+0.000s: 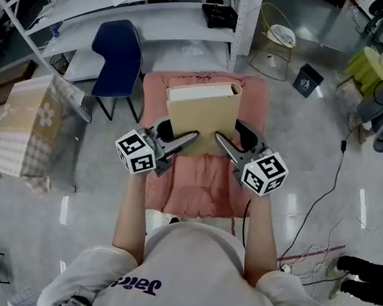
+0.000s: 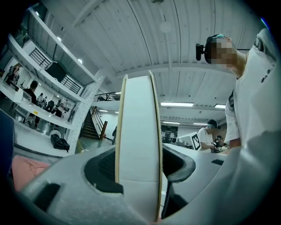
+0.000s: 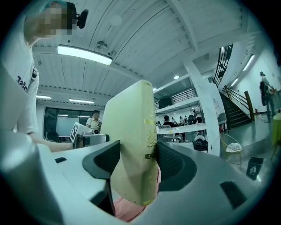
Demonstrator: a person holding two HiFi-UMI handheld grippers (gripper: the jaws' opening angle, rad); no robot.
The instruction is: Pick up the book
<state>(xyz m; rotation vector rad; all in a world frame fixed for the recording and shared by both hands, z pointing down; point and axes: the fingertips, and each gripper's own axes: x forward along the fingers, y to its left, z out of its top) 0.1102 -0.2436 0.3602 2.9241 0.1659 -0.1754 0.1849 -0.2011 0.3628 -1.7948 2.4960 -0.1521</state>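
Note:
A thick cream book [image 1: 202,112] hangs upright above the pink cloth [image 1: 193,185], held from both sides. My left gripper [image 1: 179,141] clamps its lower left part, my right gripper [image 1: 228,146] its lower right part. In the left gripper view the white page edge of the book [image 2: 138,123] fills the gap of the left gripper [image 2: 139,167], with both dark pads against the covers. In the right gripper view the spine of the book [image 3: 134,127], printed in gold, sits pinched in the right gripper [image 3: 139,165]. The pink cloth [image 3: 125,213] shows just below it.
A blue chair [image 1: 119,55] stands behind the cloth at the left, in front of white shelving [image 1: 166,5]. A flower-print box [image 1: 24,123] sits at the far left. A wire stool [image 1: 273,46] and a black bin [image 1: 308,80] stand at the back right. Cables [image 1: 313,251] trail on the floor at the right.

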